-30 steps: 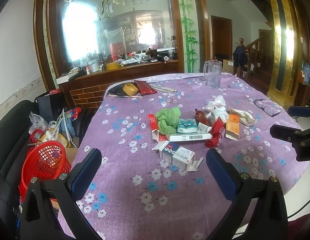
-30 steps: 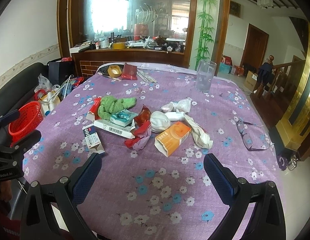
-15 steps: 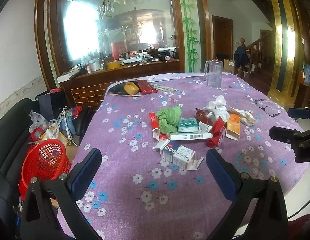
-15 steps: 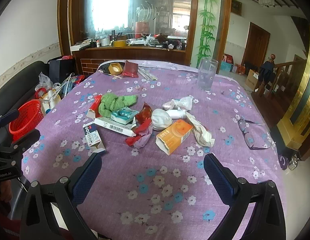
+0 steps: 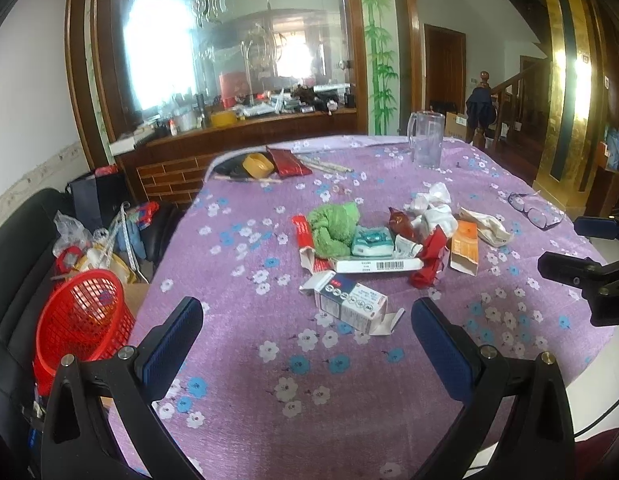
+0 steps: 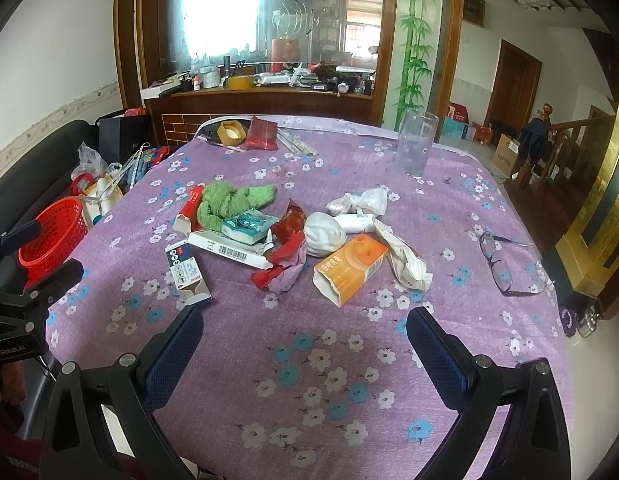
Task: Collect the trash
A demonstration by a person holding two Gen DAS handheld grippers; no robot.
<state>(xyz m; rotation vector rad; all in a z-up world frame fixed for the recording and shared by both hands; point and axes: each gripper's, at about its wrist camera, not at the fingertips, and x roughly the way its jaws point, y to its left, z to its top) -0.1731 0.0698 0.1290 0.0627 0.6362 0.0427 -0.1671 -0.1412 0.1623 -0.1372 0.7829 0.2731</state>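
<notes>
Left wrist view, near to far. Left gripper (image 5: 305, 326): fingers wide apart, empty, above the surface (image 5: 237, 360). Right gripper (image 6: 303, 330): likewise spread, holding nothing. Blue-white box (image 5: 349, 304): nearest trash, light, crushable card; you'd take it across its narrow sides. Orange box (image 6: 349, 270): hollow, same handling. Red wrapper (image 6: 279, 272): limp, slippery; pinch a fold. Green cloth (image 5: 333, 224): soft. Red basket (image 5: 83, 316): beside the surface, left.

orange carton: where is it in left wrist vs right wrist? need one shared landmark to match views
Left wrist: orange carton, right of centre, at the pile's right edge.
Right wrist: orange carton, centre, open end toward the camera.
Shared landmark: clear pitcher at the table's far side.
</notes>
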